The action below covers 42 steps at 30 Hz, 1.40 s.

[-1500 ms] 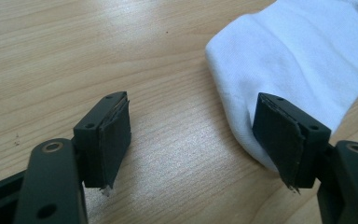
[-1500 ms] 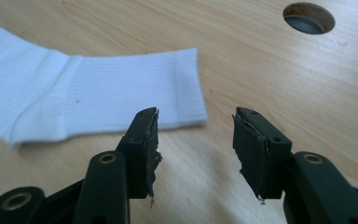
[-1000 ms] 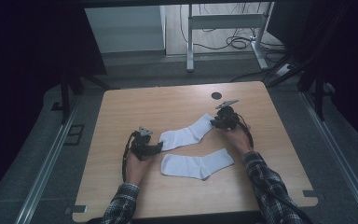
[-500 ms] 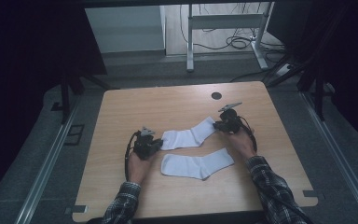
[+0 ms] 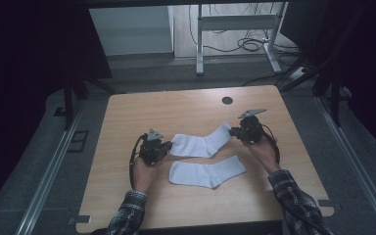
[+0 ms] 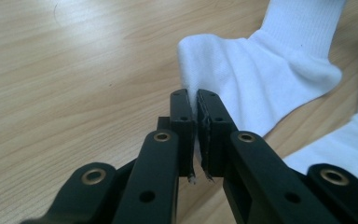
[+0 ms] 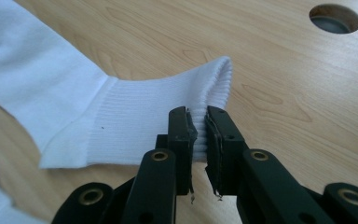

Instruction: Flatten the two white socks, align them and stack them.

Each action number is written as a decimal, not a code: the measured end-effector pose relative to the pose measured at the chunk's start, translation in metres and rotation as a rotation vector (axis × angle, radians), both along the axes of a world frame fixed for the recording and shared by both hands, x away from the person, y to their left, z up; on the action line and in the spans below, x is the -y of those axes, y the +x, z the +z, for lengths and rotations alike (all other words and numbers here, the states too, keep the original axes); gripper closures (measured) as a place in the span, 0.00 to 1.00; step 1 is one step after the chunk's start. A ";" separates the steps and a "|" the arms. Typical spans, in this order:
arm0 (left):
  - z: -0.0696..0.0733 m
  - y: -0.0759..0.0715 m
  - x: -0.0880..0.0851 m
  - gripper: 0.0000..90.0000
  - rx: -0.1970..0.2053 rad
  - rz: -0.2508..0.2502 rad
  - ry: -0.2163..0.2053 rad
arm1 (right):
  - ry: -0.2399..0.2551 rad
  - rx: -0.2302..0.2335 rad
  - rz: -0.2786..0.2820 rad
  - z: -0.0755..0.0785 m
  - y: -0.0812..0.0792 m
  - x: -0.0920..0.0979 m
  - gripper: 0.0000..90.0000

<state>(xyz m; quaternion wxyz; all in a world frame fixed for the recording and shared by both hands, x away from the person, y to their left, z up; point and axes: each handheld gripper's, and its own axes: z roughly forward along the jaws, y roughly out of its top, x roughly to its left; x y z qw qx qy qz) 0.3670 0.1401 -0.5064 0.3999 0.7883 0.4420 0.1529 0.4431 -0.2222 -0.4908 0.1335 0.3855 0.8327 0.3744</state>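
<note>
Both your hands have lifted slightly and the left gripper [image 5: 168,145] has just clamped the toe of the upper white sock [image 5: 201,145] while the right gripper [image 5: 233,131] pinches its cuff, stretching it flat above the wooden table [image 5: 127,112], ready for laying over the lower sock [image 5: 206,173].

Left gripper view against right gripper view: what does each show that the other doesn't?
Left gripper view alone: the fingers pinching the far sock's smooth toe end. Right gripper view alone: the fingers clamped on that sock's ribbed cuff, and the round hole in the table. Both share: the wooden table, the far sock's heel bend, and an edge of the near sock.
</note>
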 end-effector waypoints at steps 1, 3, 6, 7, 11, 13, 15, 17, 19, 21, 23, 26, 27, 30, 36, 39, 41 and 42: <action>0.003 -0.002 0.000 0.95 0.004 -0.003 -0.005 | 0.004 0.007 0.004 0.002 -0.002 0.001 0.88; 0.007 -0.005 0.000 0.95 0.005 -0.006 -0.018 | 0.013 0.012 0.007 0.008 -0.009 0.006 0.88; 0.012 -0.011 -0.002 0.95 0.006 -0.012 -0.035 | 0.019 0.020 0.010 0.014 -0.019 0.012 0.88; 0.014 -0.013 -0.002 0.95 0.003 -0.013 -0.040 | 0.024 0.017 0.012 0.015 -0.022 0.014 0.88; 0.017 -0.025 -0.004 0.95 0.002 -0.026 -0.045 | 0.042 0.009 0.020 0.018 -0.036 0.022 0.88; 0.018 -0.031 -0.004 0.95 -0.001 -0.032 -0.050 | 0.052 0.003 0.028 0.018 -0.044 0.024 0.88; 0.019 -0.036 -0.004 0.95 -0.001 -0.035 -0.047 | 0.056 -0.003 0.039 0.018 -0.052 0.026 0.88; 0.019 -0.043 -0.004 0.95 0.000 -0.039 -0.045 | 0.058 -0.009 0.046 0.017 -0.060 0.027 0.88; 0.020 -0.049 -0.004 0.95 0.005 -0.048 -0.034 | 0.060 -0.020 0.055 0.016 -0.066 0.028 0.88; 0.020 -0.056 -0.002 0.95 0.007 -0.053 -0.025 | 0.062 -0.023 0.062 0.017 -0.072 0.029 0.88; 0.019 -0.063 -0.001 0.95 0.009 -0.059 -0.012 | 0.071 -0.030 0.068 0.016 -0.078 0.029 0.88; 0.019 -0.070 -0.001 0.95 0.010 -0.062 -0.005 | 0.071 -0.039 0.077 0.015 -0.088 0.029 0.88; 0.019 -0.073 -0.001 0.95 0.009 -0.063 -0.001 | 0.072 -0.040 0.081 0.015 -0.090 0.030 0.88; 0.019 -0.079 -0.002 0.95 0.011 -0.064 0.014 | 0.071 -0.050 0.090 0.013 -0.099 0.030 0.88; 0.014 -0.085 0.001 0.95 0.001 -0.068 0.058 | 0.060 -0.075 0.103 0.007 -0.109 0.027 0.88; 0.010 -0.085 0.005 0.95 -0.014 -0.073 0.085 | 0.047 -0.088 0.106 0.002 -0.110 0.026 0.88; 0.007 -0.085 0.008 0.95 -0.019 -0.076 0.110 | 0.031 -0.092 0.107 -0.001 -0.110 0.025 0.88; 0.006 -0.084 0.009 0.95 -0.022 -0.078 0.120 | 0.018 -0.089 0.108 -0.003 -0.110 0.024 0.87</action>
